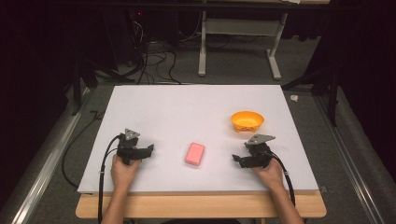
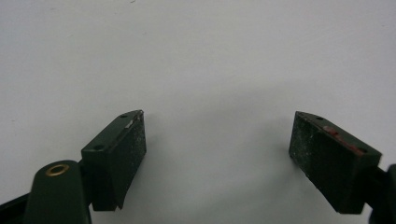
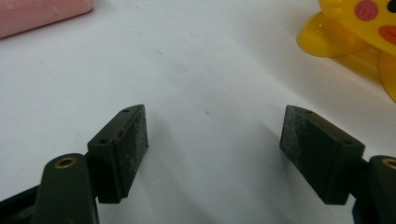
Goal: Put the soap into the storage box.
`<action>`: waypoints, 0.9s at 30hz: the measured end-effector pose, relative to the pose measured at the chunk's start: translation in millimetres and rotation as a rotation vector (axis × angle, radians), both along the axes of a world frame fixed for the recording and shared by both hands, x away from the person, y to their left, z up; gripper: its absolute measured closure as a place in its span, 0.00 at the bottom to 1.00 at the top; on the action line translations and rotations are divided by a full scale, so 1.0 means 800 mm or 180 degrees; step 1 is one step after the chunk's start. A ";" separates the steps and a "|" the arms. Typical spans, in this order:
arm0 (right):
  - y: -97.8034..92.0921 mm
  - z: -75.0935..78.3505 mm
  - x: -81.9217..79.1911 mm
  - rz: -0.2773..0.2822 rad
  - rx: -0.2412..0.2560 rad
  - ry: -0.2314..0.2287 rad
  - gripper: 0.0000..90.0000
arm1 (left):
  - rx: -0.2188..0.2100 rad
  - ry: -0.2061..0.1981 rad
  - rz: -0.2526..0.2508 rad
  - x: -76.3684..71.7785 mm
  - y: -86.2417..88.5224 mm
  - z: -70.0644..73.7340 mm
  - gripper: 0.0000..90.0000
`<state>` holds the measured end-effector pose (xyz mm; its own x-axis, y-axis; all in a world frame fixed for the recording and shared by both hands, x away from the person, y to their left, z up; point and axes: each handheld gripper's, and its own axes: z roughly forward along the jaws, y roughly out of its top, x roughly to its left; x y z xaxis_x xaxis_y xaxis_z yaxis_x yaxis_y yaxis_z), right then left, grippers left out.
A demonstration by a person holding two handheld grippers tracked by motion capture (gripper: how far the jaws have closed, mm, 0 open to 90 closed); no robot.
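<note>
A dark room with grey carpet, loose cables and a white metal frame surrounds the desk, a white flat board resting on a light wooden top whose edge shows along the near side. Near the middle of the board, slightly toward the person, lies a pink rounded rectangular block, flat on its broad face. Farther back and to the right sits an orange-yellow plastic bowl, upright and well apart from the block. The left hand-held gripper rests on the board to the left of the block, held by the person's left hand, jaws pointing toward the block but not touching it. In the left gripper view its black jaws stand wide apart with only bare white surface between them — nothing is gripped. The right hand-held gripper rests to the right of the block and just nearer the person than the bowl, held by the right hand, jaws pointing left toward the block. In the right gripper view its jaws are likewise spread wide and empty; the pink block appears at the upper left corner and the yellow bowl — bearing a cartoon face print — at the upper right.
</note>
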<state>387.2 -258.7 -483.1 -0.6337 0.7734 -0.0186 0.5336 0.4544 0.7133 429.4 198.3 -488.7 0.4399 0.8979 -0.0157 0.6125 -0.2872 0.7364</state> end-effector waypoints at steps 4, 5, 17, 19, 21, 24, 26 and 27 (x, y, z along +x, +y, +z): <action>0.000 0.000 0.000 -0.0002 0.0004 0.0007 0.27 | 0.0000 0.0001 -0.0003 0.000 0.000 0.000 0.21; 0.000 0.000 0.000 -0.0002 0.0004 0.0007 0.27 | 0.0000 0.0001 -0.0003 0.000 0.000 0.000 0.21; 0.000 0.000 0.000 -0.0004 0.0006 0.0017 0.26 | -0.0001 0.0002 -0.0002 0.000 0.000 0.000 0.21; 0.000 0.000 0.000 -0.0005 0.0002 0.0006 0.26 | -0.0002 0.0003 -0.0002 0.000 0.000 0.000 0.21; 0.000 0.000 0.001 -0.0013 0.0000 0.0013 0.25 | -0.0002 0.0003 -0.0002 0.000 0.000 0.000 0.21; 0.001 0.001 0.001 -0.0078 -0.0050 0.0021 0.20 | -0.0001 0.0003 -0.0002 0.000 0.000 0.000 0.21; 0.001 0.000 0.002 -0.0100 -0.0027 0.0038 0.19 | -0.0002 0.0004 -0.0002 0.000 0.000 0.000 0.21; 0.001 0.000 0.002 -0.0100 -0.0042 0.0042 0.18 | -0.0002 0.0003 -0.0002 0.000 0.000 0.000 0.21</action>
